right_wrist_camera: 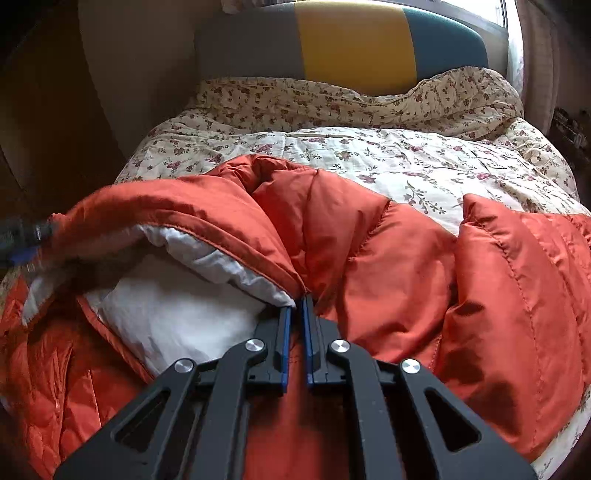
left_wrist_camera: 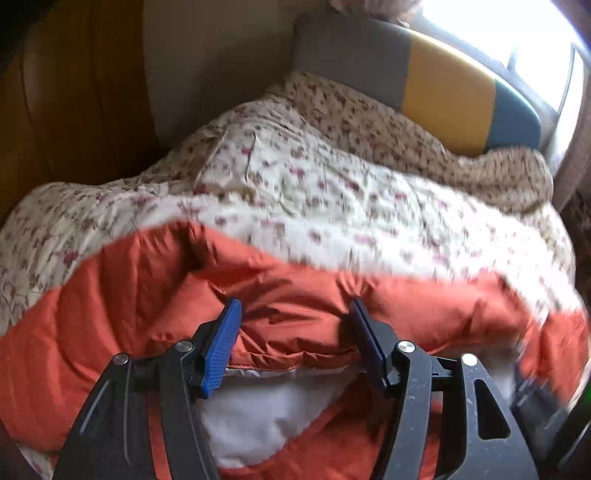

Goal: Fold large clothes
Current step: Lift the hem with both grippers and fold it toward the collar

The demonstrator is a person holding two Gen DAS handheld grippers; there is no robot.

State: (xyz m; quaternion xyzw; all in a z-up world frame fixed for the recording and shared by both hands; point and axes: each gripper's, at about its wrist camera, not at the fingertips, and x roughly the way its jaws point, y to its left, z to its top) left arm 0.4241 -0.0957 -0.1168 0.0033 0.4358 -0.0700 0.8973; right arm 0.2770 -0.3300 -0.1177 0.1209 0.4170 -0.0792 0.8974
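An orange quilted puffer jacket (left_wrist_camera: pixel 295 295) with white lining (left_wrist_camera: pixel 251 417) lies on a floral bedspread (left_wrist_camera: pixel 295 192). My left gripper (left_wrist_camera: pixel 293 314) is open, its blue pads either side of a bunched fold of the jacket's hem edge. In the right wrist view the jacket (right_wrist_camera: pixel 406 266) spreads across the bed, its white lining (right_wrist_camera: pixel 177 314) exposed at left. My right gripper (right_wrist_camera: pixel 298 306) is shut on the jacket's edge where orange shell meets lining. The left gripper (right_wrist_camera: pixel 26 236) shows blurred at the far left, by the lifted orange edge.
A headboard (right_wrist_camera: pixel 354 40) in grey, yellow and teal stands at the far end of the bed, with a rumpled floral quilt (right_wrist_camera: pixel 332 99) below it. A bright window (left_wrist_camera: pixel 517 33) is at the right. Brown wooden furniture (left_wrist_camera: pixel 74 92) is at the left.
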